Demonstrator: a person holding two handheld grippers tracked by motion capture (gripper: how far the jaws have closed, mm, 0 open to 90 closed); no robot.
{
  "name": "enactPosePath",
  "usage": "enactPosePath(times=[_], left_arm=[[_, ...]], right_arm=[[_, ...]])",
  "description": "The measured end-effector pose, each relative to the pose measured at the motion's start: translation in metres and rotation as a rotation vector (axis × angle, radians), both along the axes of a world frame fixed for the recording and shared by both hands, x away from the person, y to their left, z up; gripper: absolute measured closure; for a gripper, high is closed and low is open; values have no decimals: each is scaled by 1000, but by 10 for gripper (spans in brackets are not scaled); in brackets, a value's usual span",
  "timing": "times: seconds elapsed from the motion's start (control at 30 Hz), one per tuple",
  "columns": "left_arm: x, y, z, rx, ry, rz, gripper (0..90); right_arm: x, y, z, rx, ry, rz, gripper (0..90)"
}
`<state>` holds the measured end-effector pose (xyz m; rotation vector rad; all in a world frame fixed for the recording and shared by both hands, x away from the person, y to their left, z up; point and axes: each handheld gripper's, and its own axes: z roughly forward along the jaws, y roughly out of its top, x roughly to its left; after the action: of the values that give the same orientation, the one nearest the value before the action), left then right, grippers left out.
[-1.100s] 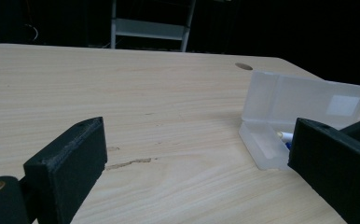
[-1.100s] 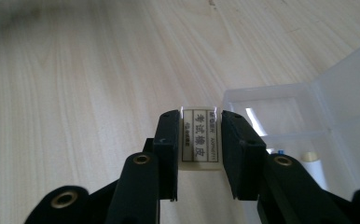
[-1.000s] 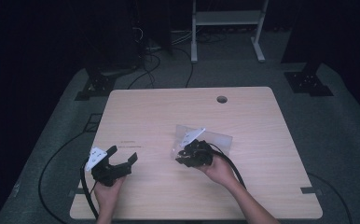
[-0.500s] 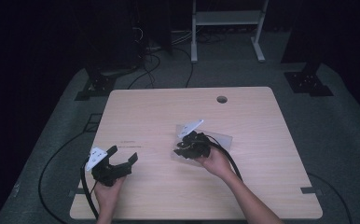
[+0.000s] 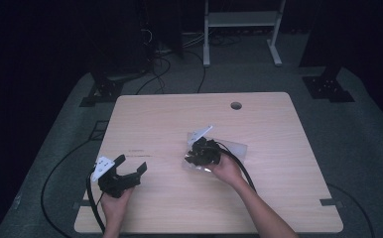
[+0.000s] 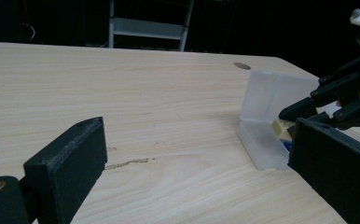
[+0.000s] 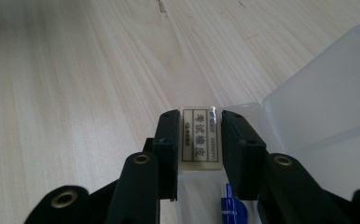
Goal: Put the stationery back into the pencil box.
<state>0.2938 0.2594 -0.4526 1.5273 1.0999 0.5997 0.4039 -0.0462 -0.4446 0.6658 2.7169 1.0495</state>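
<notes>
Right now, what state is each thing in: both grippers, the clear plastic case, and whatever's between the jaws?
Right gripper: shut on the small cream eraser, over the case.
Small cream eraser with printed label: clamped between the jaws.
Translucent plastic hinged case: open, lid upright, base flat on the table.
Left gripper: open, holding nothing, apart from the case.
Light wooden table: bare around the case.

Table (image 5: 159, 119): pale wood-grain top, matt, with a rough scuff at 6 o'clock in the left gripper view.
Case (image 6: 266, 121): frosted translucent plastic, smooth.
Eraser (image 7: 201, 137): cream, glossy wrap, printed label.
Right gripper (image 7: 199, 154) and left gripper (image 6: 187, 172): black plastic, grainy matt; brass-coloured metal pivot inserts.
</notes>
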Motion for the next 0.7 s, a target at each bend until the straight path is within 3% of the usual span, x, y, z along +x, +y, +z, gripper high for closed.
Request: enactPosePath(times=[0.7], left_arm=[[-1,0,1,-1,-5,-1,34]], right_arm=[[11,3,-16,7,47,-39,679]])
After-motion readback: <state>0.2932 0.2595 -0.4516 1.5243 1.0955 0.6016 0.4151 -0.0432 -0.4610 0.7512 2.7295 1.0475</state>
